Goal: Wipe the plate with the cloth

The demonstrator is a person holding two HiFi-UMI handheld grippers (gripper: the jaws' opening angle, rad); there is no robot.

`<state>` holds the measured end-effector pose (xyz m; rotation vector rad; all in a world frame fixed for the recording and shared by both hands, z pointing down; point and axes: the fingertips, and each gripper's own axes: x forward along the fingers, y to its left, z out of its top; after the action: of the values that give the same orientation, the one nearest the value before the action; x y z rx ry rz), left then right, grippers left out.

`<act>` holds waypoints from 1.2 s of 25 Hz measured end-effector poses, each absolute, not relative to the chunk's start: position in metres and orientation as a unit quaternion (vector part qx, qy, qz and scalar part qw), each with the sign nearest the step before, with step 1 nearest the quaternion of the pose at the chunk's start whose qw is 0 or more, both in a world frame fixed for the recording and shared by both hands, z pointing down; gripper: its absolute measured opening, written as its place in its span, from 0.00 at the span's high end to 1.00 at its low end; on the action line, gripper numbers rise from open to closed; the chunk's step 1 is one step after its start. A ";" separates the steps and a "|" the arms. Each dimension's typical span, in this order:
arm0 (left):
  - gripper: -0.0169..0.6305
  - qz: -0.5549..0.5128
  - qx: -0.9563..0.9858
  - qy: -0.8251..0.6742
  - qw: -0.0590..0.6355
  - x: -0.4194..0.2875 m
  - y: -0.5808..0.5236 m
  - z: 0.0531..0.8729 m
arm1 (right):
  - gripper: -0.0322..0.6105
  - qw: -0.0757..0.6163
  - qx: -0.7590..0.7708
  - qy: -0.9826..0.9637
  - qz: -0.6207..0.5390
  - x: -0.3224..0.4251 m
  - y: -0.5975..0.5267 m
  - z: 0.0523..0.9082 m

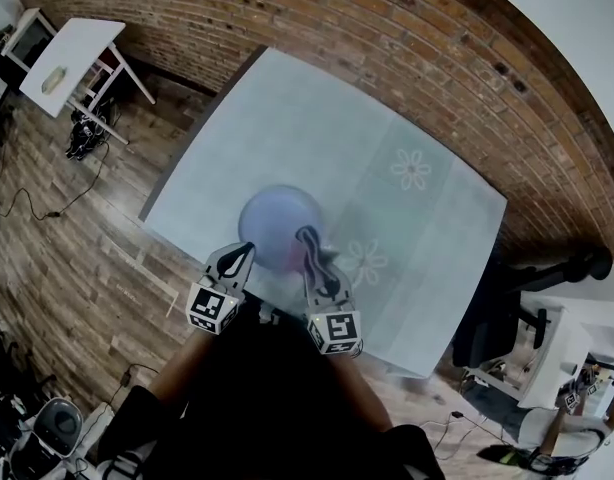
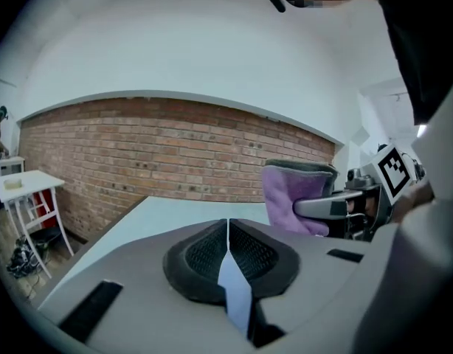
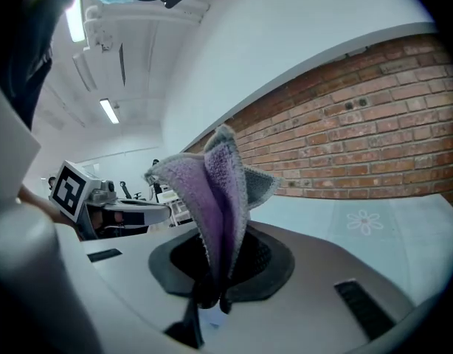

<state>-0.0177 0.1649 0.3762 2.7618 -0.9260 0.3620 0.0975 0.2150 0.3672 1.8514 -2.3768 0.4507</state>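
A round bluish plate [image 1: 277, 223] hangs above the table, and my left gripper [image 1: 249, 248] is shut on its near rim. In the left gripper view the plate [image 2: 234, 290] shows edge-on as a thin pale blue sliver pinched between the shut jaws of that gripper [image 2: 228, 231]. My right gripper [image 1: 307, 236] is next to it on the right, over the plate's near right part. It is shut on a purple and grey cloth [image 3: 219, 190], which stands up out of the jaws of the right gripper [image 3: 219, 271]. The left gripper view also shows the cloth [image 2: 296, 194].
The table [image 1: 287, 118] wears a pale blue cover with flower prints [image 1: 412, 168]. A brick wall [image 1: 387, 28] runs behind it. A white side table [image 1: 72, 53] stands far left, a dark chair [image 1: 507, 303] at the right, and cables [image 1: 47, 208] lie on the wooden floor.
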 end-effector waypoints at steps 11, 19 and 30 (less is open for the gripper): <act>0.91 0.107 0.961 -0.247 0.064 -0.028 0.154 0.359 | 0.86 0.053 0.641 -0.752 0.145 0.078 0.198 0.359; 0.92 0.101 0.965 -0.232 0.072 -0.034 0.148 0.362 | 0.86 0.055 0.651 -0.745 0.137 0.072 0.193 0.355; 0.92 0.087 0.965 -0.235 0.082 -0.040 0.138 0.359 | 0.86 0.059 0.658 -0.739 0.134 0.064 0.186 0.356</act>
<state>-0.0399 0.1376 0.3594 2.8818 -0.7014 0.2589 0.0645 0.1857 0.3563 1.9920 -2.2379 0.4073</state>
